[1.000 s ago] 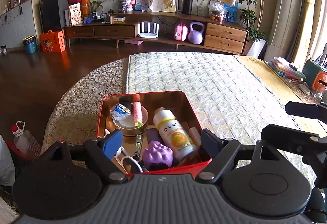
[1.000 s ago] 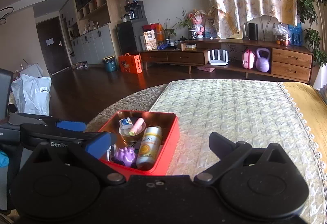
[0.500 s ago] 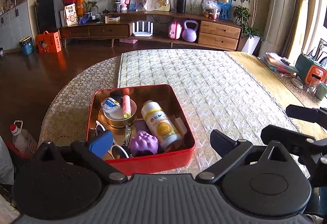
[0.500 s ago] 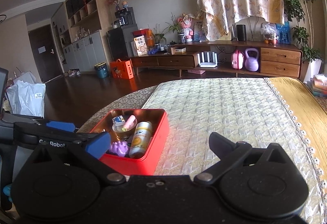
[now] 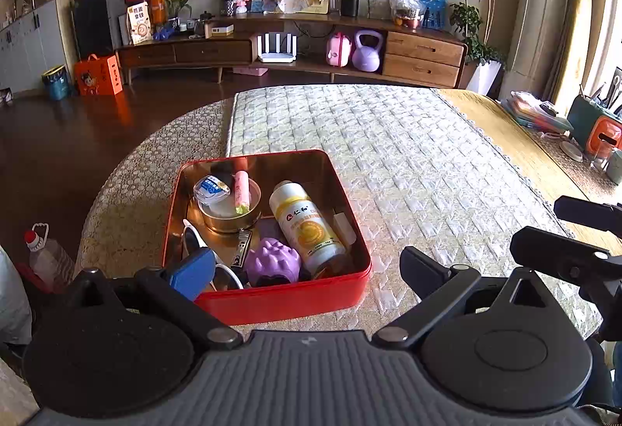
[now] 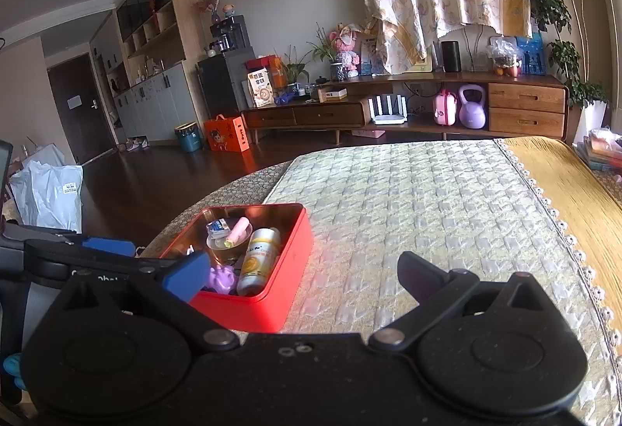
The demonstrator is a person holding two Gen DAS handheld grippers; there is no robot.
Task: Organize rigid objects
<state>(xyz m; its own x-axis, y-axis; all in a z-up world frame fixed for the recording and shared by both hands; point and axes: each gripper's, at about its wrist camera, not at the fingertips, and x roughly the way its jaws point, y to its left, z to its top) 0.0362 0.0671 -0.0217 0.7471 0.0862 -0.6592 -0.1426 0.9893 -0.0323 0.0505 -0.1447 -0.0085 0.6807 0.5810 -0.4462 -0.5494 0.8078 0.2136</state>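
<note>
A red tin box [image 5: 280, 299] [image 6: 295, 251] sits near the table's left front edge. Inside it lie a white bottle with a yellow label [image 5: 307, 227] [image 6: 258, 261], a purple knobbly ball [image 5: 274, 262] [image 6: 221, 278], a gold bowl [image 5: 229, 210] holding a pink tube [image 5: 241, 191] and a small blue-white packet [image 5: 212, 189], white sunglasses [image 5: 194, 237] and a nail clipper [image 5: 241, 253]. My left gripper [image 5: 305, 272] is open, just short of the box's near wall, with nothing gripped. My right gripper [image 6: 303, 272] is open to the right of the box, nothing between its fingers.
A quilted pale cloth [image 5: 408, 169] covers the table, with a yellow cloth [image 5: 517, 138] further right. Books, a green case and an orange holder [image 5: 598, 132] stand at the far right. A plastic bottle [image 5: 46, 255] stands on the floor at left. A sideboard [image 5: 291, 41] lines the far wall.
My left gripper drew back from inside the box and its jaws spread wider; the whole box now shows in front of it. My right gripper also backed away a little.
</note>
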